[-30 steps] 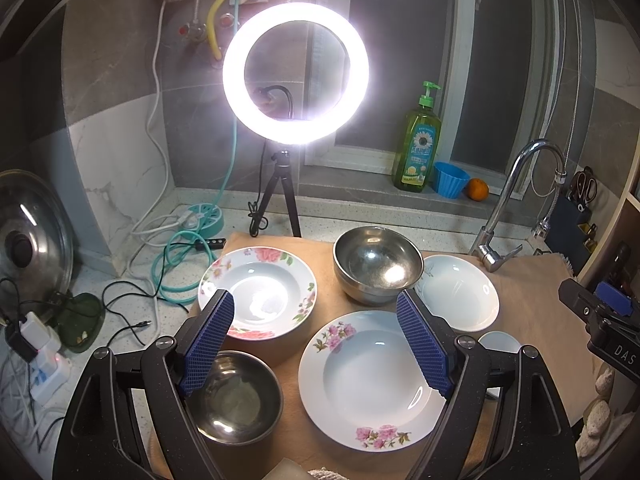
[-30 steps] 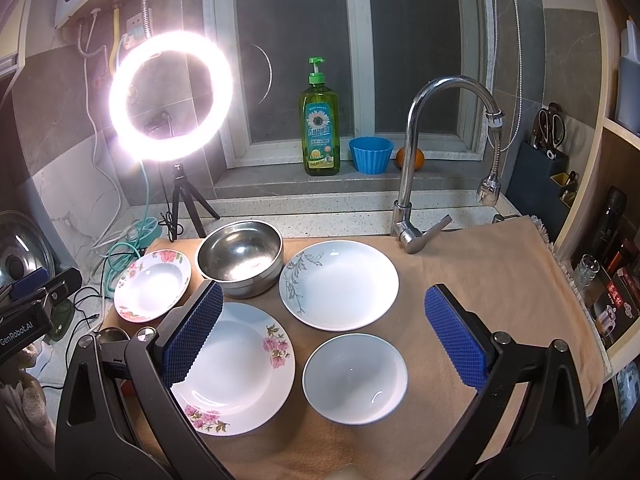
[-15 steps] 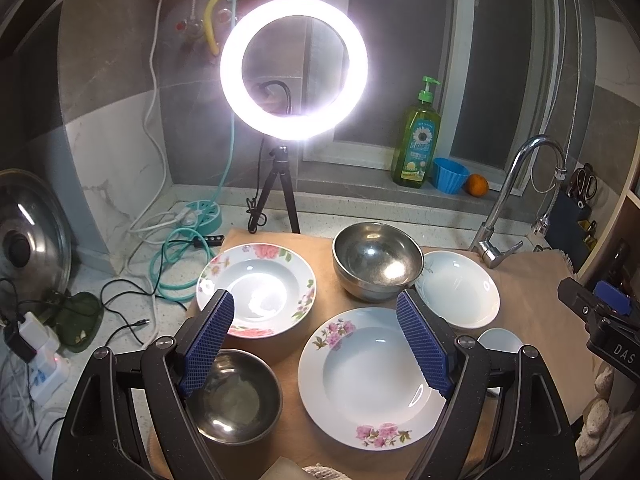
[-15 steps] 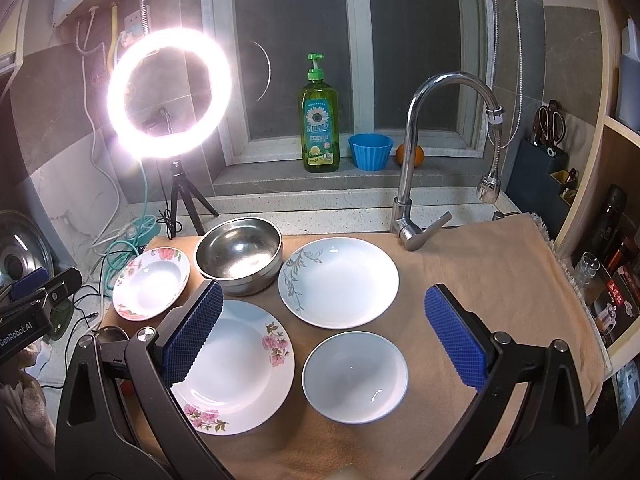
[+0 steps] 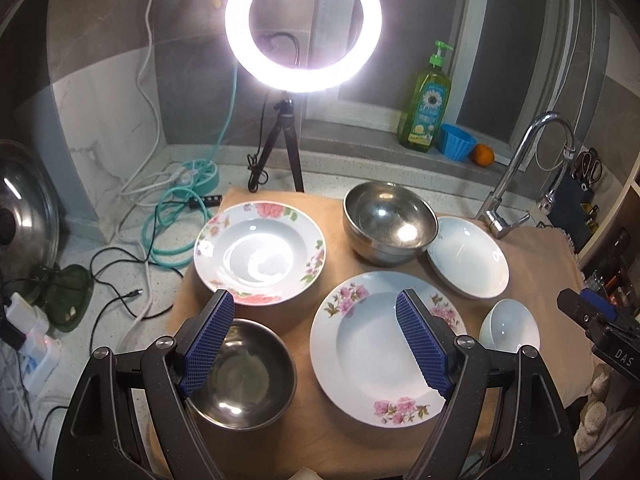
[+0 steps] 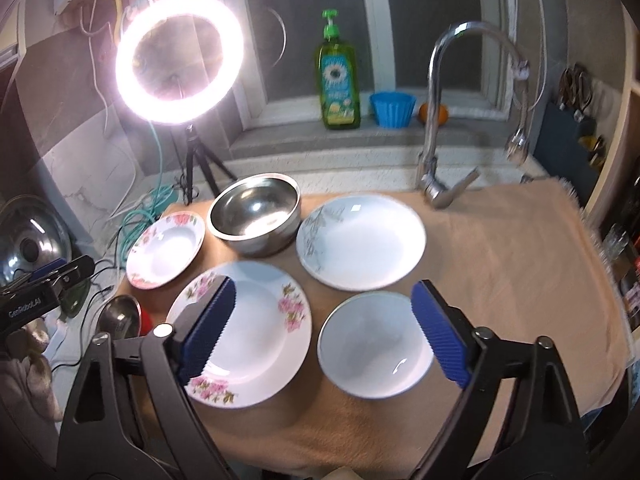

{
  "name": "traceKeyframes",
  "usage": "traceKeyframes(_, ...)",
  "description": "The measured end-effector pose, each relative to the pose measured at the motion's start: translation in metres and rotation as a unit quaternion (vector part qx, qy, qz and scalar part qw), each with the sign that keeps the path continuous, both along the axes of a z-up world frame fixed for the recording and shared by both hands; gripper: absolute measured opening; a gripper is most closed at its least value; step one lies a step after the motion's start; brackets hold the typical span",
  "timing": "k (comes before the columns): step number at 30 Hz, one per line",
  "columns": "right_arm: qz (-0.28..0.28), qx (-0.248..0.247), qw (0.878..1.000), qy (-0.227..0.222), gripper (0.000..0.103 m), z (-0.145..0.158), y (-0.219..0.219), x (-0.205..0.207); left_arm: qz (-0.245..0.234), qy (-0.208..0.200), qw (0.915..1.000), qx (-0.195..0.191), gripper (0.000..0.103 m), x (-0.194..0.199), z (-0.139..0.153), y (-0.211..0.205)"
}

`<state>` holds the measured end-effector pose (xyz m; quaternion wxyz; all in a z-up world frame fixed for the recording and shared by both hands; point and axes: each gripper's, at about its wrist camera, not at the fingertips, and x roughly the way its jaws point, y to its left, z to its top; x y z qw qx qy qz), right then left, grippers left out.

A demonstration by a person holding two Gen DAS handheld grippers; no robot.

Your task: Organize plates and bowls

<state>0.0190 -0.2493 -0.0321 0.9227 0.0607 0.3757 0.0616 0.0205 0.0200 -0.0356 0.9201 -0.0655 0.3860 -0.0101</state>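
Several dishes lie apart on a tan cloth (image 6: pixel 500 260). At the back are a small flowered plate (image 5: pixel 260 256), a large steel bowl (image 5: pixel 390 224) and a white leaf-print plate (image 5: pixel 468 256). In front are a small steel bowl (image 5: pixel 244 372), a big flowered plate (image 5: pixel 372 344) and a small white bowl (image 6: pixel 374 350). My left gripper (image 5: pixel 316 300) hangs open above the gap between the small steel bowl and the big flowered plate. My right gripper (image 6: pixel 324 292) hovers over the white bowl and the big plate (image 6: pixel 256 332); its jaws are closing, and nothing is pressed between them.
A lit ring light (image 5: pixel 302 24) on a tripod stands behind the cloth, with cables (image 5: pixel 172 220) and a pot lid (image 5: pixel 24 224) to the left. A faucet (image 6: pixel 436 120) rises at the back right. Dish soap (image 6: pixel 338 76) and a blue cup (image 6: pixel 392 108) sit on the sill.
Both grippers have sunk and tipped down toward the dishes, which now look larger. The right jaws have narrowed a little. No dish has moved.
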Motion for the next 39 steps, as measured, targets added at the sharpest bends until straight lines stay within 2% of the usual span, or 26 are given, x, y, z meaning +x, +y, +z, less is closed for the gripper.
traceKeyframes(5, 0.015, 0.029, 0.999, 0.035, 0.077, -0.013, -0.003, 0.003, -0.020, 0.028, 0.9993, -0.013, 0.072, 0.009, -0.010, 0.004)
traceKeyframes(8, 0.030, 0.046, 0.997, 0.057, 0.072, -0.023, -0.001, 0.002, -0.040, 0.047, 0.9980, -0.016, 0.062, 0.016, -0.016, 0.003)
traceKeyframes(11, 0.043, 0.063, 0.993, 0.085, 0.061, -0.038, 0.002, 0.001, -0.054, 0.071, 0.9953, -0.037, 0.057, 0.020, -0.023, 0.005)
traceKeyframes(15, 0.052, 0.104, 0.985, 0.129, 0.054, -0.062, 0.000, 0.000, -0.063, 0.101, 0.9908, -0.066, 0.037, 0.022, -0.037, 0.004)
traceKeyframes(16, 0.051, 0.117, 0.982, 0.140, 0.054, -0.067, -0.001, 0.000, -0.065, 0.107, 0.9893, -0.075, 0.036, 0.022, -0.040, 0.003)
traceKeyframes(20, 0.052, 0.153, 0.972, 0.171, 0.042, -0.084, -0.003, -0.001, -0.083, 0.125, 0.9857, -0.078, 0.034, 0.022, -0.048, -0.004)
traceKeyframes(23, 0.053, 0.160, 0.968, 0.187, 0.039, -0.094, 0.000, -0.004, -0.098, 0.137, 0.9834, -0.067, 0.030, 0.029, -0.050, -0.008)
traceKeyframes(26, 0.055, 0.164, 0.965, 0.197, 0.036, -0.100, 0.003, -0.005, -0.127, 0.142, 0.9808, -0.042, 0.028, 0.045, -0.049, -0.013)
traceKeyframes(31, 0.058, 0.172, 0.961, 0.210, 0.031, -0.109, 0.012, -0.007, -0.187, 0.169, 0.9677, 0.001, 0.025, 0.080, -0.055, -0.026)
traceKeyframes(34, 0.056, 0.177, 0.959, 0.213, 0.029, -0.113, 0.015, -0.007, -0.202, 0.192, 0.9604, -0.002, 0.023, 0.102, -0.063, -0.029)
traceKeyframes(39, 0.041, 0.191, 0.956, 0.220, 0.026, -0.121, 0.012, -0.006, -0.205, 0.230, 0.9507, -0.031, 0.021, 0.134, -0.080, -0.027)
